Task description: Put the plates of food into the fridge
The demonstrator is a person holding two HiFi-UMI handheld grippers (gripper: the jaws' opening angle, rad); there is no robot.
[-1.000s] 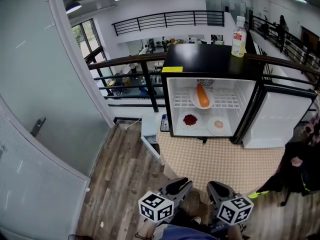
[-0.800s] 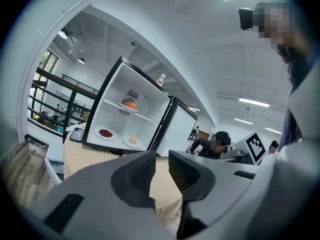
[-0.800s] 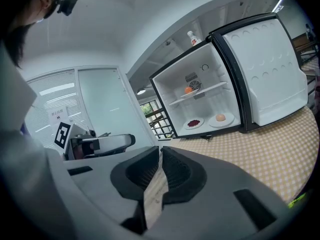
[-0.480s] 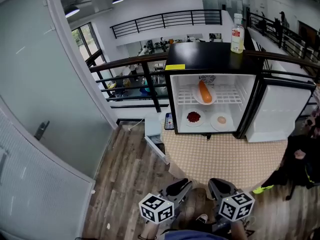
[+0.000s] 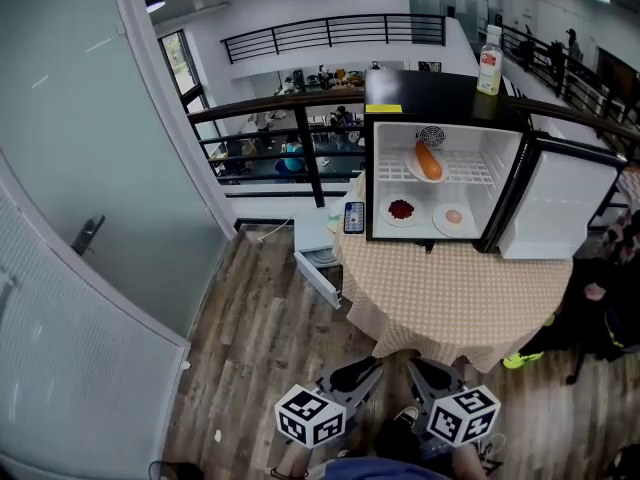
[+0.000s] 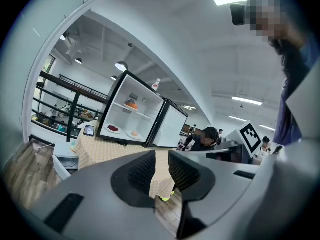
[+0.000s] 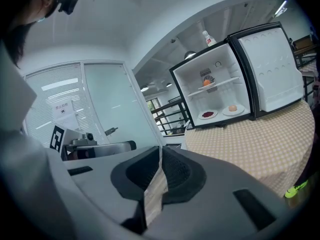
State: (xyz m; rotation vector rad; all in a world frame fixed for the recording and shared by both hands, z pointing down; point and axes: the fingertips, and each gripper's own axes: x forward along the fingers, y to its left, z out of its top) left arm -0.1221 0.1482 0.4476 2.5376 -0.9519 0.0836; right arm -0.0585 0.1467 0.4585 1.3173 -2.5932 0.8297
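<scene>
The small black fridge (image 5: 445,98), white inside, stands open with its door swung right; bare beige checked tablecloth (image 5: 450,298) stretches before it. Inside: white plate of orange food (image 5: 427,163) on the shelf, red-topped plate (image 5: 401,210) and pale-topped plate (image 5: 454,216) below. Well before the fridge, left gripper (image 5: 357,373) slightly parted, right gripper (image 5: 435,375) closed, both empty.

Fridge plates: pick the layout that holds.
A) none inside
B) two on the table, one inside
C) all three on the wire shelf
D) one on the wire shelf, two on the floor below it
D: inside the open fridge, the plate of orange food sits on the wire shelf, and the plate of red food and the plate with a pale round item sit below.
</scene>
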